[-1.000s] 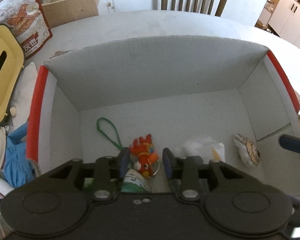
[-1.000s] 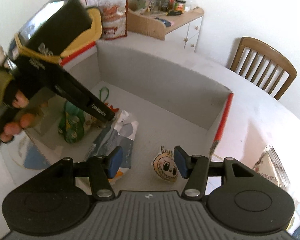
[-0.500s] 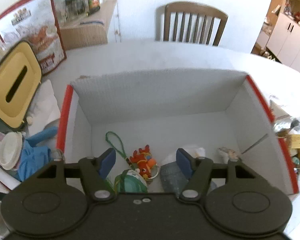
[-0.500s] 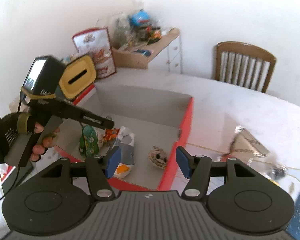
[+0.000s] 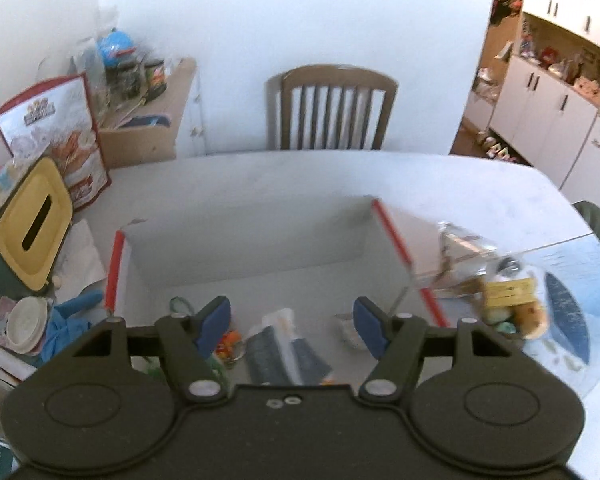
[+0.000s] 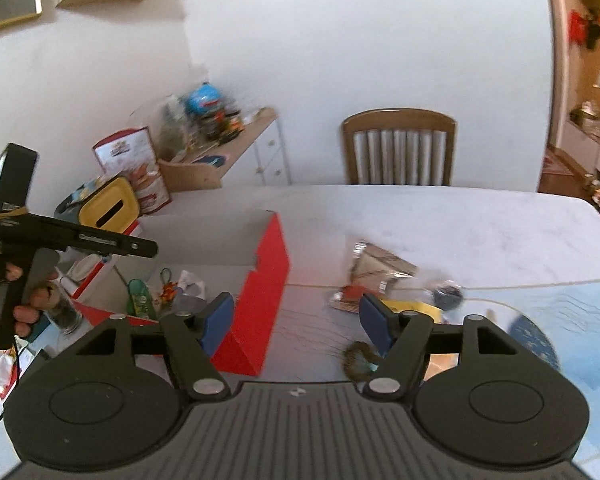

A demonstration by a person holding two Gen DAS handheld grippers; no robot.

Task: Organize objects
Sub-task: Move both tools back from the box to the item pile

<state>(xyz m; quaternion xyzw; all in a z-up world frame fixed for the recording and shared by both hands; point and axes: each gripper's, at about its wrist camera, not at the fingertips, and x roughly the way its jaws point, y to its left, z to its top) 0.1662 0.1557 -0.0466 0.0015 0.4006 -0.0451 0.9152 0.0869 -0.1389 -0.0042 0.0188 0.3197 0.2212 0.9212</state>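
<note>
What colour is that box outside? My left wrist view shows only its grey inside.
Observer: Red. The right wrist view shows the box from outside, and its outer wall is red.
Operator: Who holds this gripper?
Observer: A hand grips the handle of the left gripper, beside the box.
Operator: And the other gripper?
Observer: The right gripper hangs open and empty over the table, right of the box.

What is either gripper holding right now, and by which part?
Nothing. The left gripper and the right gripper both stand open with nothing between their pads.
</note>
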